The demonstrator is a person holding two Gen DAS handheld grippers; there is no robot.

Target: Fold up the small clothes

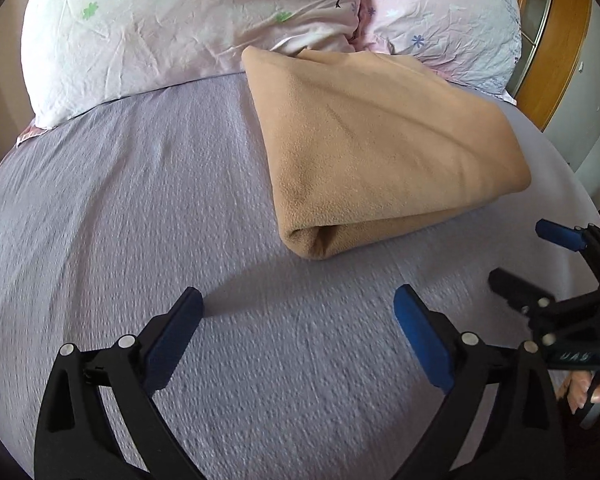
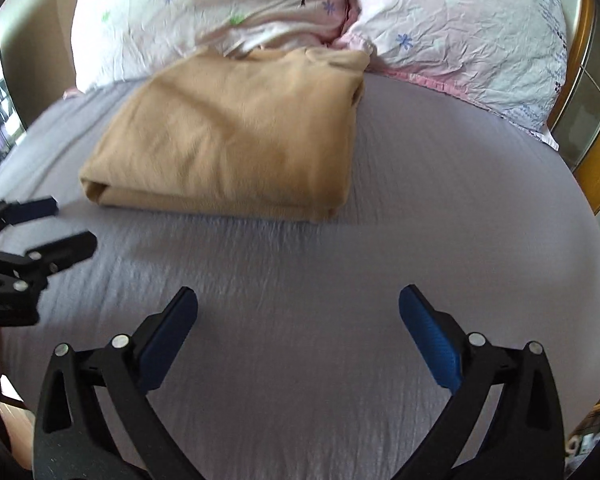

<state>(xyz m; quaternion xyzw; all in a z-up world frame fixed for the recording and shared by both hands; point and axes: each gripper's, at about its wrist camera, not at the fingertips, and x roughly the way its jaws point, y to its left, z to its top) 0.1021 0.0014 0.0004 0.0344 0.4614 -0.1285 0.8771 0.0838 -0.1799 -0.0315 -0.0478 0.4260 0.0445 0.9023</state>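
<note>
Tan fleece garment [image 1: 384, 148], folded into a soft thick rectangle, lies on ribbed grey sheet [image 1: 140, 220]; left gripper [image 1: 298, 308] and right gripper [image 2: 298, 308] both gape wide, holding nothing

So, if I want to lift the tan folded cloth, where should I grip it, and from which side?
Probably the thick rolled edge of the tan folded cloth that faces the grippers, coming low from the near side. There the layers turn over together, so one pinch should catch them all. Its far end touches the pillows. The left gripper and right gripper are both open above the grey sheet.
</note>
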